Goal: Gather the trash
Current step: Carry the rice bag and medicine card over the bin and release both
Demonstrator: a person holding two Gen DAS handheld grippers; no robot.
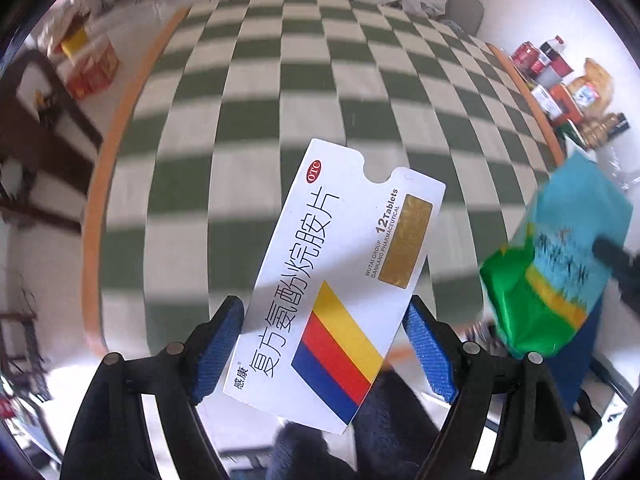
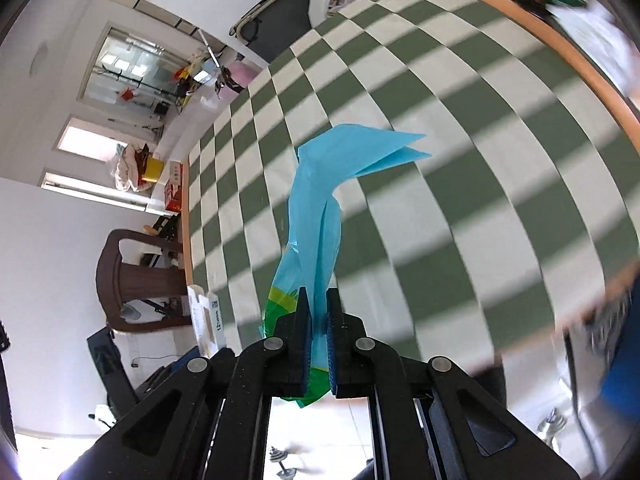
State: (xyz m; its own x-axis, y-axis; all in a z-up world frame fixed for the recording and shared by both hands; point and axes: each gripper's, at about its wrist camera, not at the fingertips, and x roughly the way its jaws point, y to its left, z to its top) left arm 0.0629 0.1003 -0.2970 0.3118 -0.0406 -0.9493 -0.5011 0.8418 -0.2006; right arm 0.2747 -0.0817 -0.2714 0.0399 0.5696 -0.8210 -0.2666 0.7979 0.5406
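A flattened white medicine box (image 1: 340, 264) with a yellow, red and blue stripe is held above the table, and my left gripper (image 1: 324, 312) is shut on it, a blue pad pressing each long edge. My right gripper (image 2: 319, 296) is shut on a crumpled blue and green plastic bag (image 2: 316, 208), which sticks up between its narrow jaws. That same bag (image 1: 560, 256) shows blurred at the right of the left wrist view, with a dark finger (image 1: 616, 264) of the right gripper on it. Both grippers hang over the green and white checked tablecloth (image 1: 280, 92).
The table has an orange rim (image 1: 116, 128). Bottles and snack packs (image 1: 560, 84) crowd its far right edge. A brown chair (image 2: 136, 276) and an open cardboard box (image 2: 208, 320) stand at the left side. Dumbbells (image 2: 284, 464) lie on the floor below.
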